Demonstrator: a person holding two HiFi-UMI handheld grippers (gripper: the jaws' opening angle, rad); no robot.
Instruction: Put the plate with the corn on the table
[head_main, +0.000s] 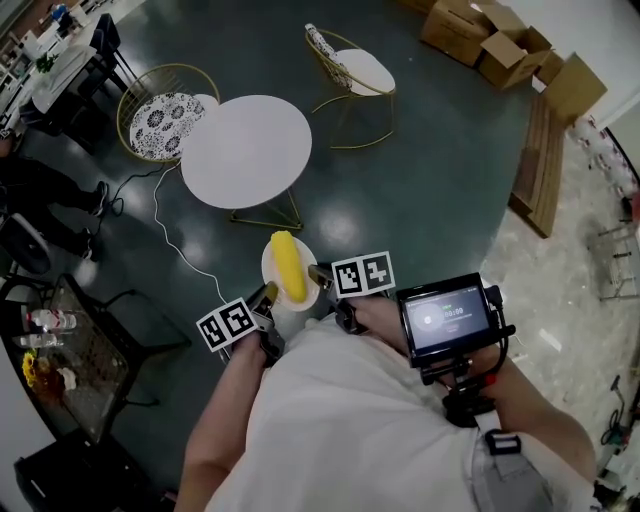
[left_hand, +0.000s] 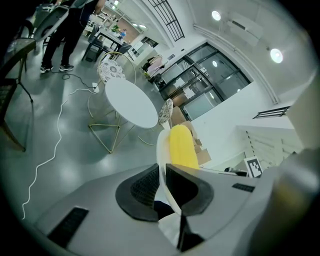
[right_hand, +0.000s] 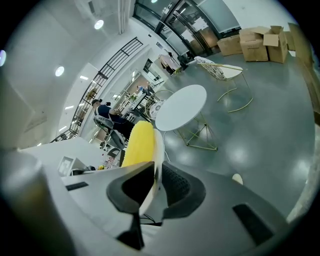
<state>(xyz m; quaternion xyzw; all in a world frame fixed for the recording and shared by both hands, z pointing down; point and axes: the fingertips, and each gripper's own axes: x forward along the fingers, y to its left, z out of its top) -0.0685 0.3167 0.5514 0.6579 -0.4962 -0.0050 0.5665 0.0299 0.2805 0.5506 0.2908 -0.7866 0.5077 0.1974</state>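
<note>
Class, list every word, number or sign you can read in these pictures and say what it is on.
Nothing is legible.
Small screen: pale digits and a round icon, too blurred to read.
Square markers: black-and-white patterns, no words.
Bottles: labels too small to read.

Bottom centre of the head view, a white shirt (head_main: 350, 420) fills the frame, with a grey patch (head_main: 510, 482) and a black clip (head_main: 497, 441) at lower right. The left gripper (head_main: 268, 296) and right gripper (head_main: 322, 276) each wear a white cube (head_main: 228, 325) printed with black square markers. Right of centre, a black-framed screen (head_main: 447, 316) glows grey. Close up, both gripper bodies are smooth pale grey, with black ribbed pads (left_hand: 142, 186) and dark rectangular slots (left_hand: 70, 226).
</note>
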